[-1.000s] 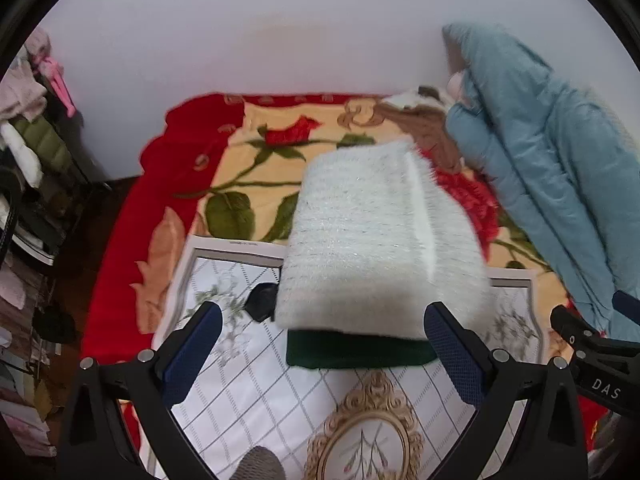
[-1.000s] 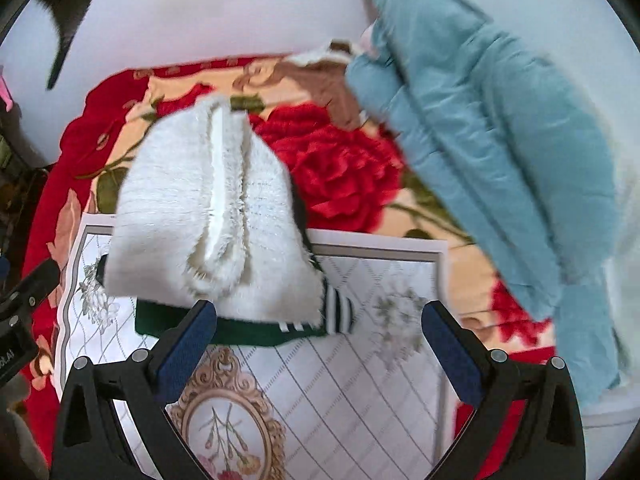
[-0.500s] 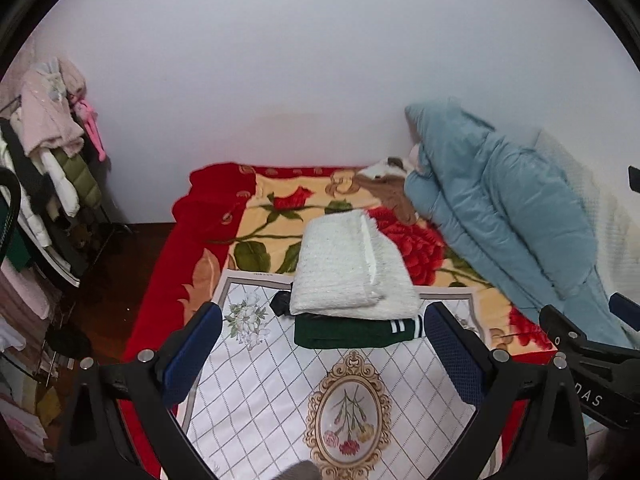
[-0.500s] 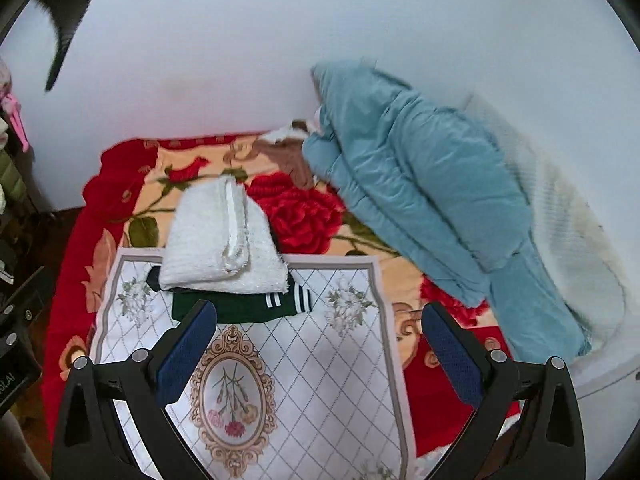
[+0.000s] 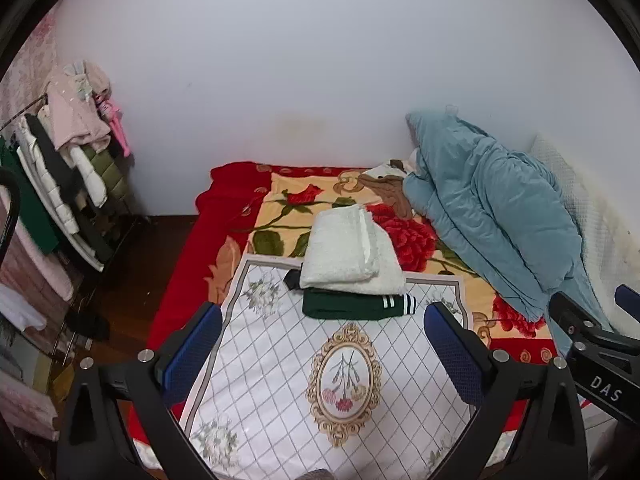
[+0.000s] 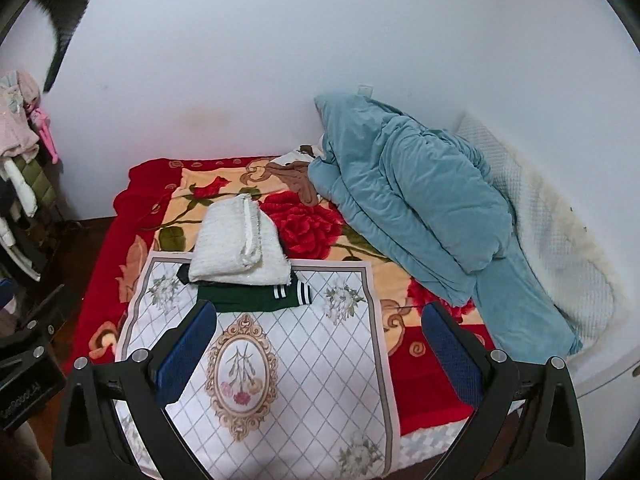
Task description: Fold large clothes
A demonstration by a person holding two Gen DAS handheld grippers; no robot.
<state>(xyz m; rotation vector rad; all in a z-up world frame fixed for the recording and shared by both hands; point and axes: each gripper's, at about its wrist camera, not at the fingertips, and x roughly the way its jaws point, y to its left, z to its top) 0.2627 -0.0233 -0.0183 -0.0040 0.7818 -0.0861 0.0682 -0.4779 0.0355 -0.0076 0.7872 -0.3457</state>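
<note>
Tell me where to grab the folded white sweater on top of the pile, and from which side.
Take the white sweater by its thick near edge, coming in low from the front over the patterned mat. That edge overhangs the green garment beneath, so probably one jaw can slip under while the other presses on top.

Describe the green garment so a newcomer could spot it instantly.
On the bed, find the white mat with diamond lines. At its far end sits a folded stack; the green garment lies under the white knit, the only piece with white-striped cuffs.
</note>
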